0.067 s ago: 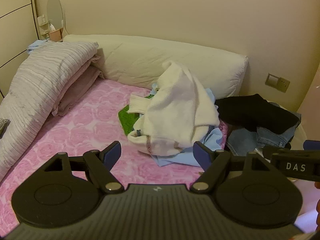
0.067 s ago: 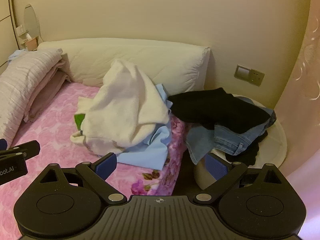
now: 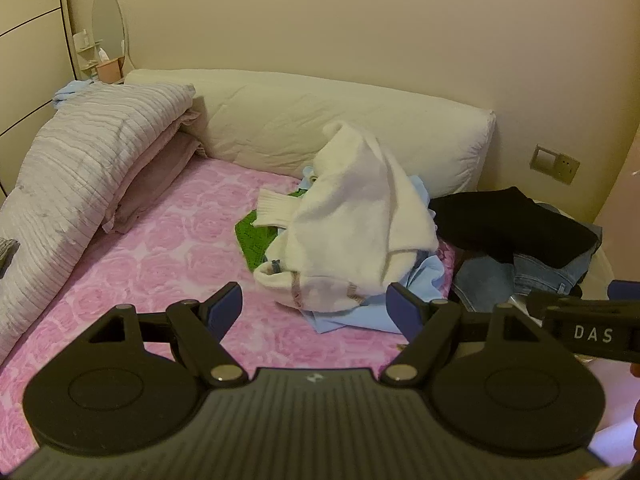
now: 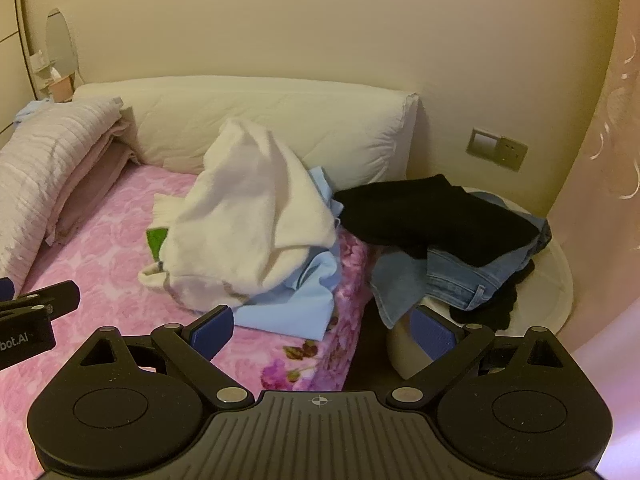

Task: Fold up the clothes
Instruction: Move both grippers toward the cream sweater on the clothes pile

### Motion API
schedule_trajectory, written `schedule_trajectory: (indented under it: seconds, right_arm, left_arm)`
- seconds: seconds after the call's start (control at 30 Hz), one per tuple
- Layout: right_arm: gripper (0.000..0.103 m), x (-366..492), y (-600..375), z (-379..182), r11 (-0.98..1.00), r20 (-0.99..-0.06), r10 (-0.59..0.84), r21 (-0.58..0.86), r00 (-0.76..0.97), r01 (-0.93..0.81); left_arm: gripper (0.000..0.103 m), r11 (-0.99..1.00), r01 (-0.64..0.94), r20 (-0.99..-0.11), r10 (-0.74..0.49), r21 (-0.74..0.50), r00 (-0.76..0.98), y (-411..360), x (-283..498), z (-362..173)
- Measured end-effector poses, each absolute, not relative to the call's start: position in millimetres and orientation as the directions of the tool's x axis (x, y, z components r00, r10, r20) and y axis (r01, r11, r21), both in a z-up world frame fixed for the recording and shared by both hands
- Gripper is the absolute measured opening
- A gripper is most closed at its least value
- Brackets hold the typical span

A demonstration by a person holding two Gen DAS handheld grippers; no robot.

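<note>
left gripper and right gripper: we find both wide open, empty, unmoved since the prior frame; white sweater lies crumpled, unfolded.

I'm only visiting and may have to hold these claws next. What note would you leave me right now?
Left claw: open, empty, above the bed.
Right claw: open, empty, near the bed's edge.
White sweater lies heaped over a blue shirt and a green item on the bed.
Black garment and jeans are piled on a round stand beside it.
Done: nothing folded.
Left: everything.
</note>
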State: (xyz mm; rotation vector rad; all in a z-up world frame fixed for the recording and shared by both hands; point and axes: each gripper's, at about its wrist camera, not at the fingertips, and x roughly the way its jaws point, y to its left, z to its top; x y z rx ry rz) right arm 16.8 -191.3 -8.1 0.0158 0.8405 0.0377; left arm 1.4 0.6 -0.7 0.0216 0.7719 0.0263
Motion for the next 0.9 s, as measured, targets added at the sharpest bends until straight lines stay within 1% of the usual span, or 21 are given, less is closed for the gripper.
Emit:
schedule_trajectory:
  seconds: [0.47, 0.9]
  right_arm:
    - [0.098, 21, -196, -9, 0.998, -0.738, 0.059, 0.038, 0.673, -0.046]
    - [0.098, 16, -187, -5, 0.998, -0.732, 0.064, 0.048, 0.678, -0.042]
  left_arm:
    - [0.076, 0.999, -0.025, -0.693, 0.04, 0.033, 0.719, -7, 8, -2]
    - [0.076, 1.0, -0.019, -0.689, 0.027, 0.019, 0.724, 13, -5, 4]
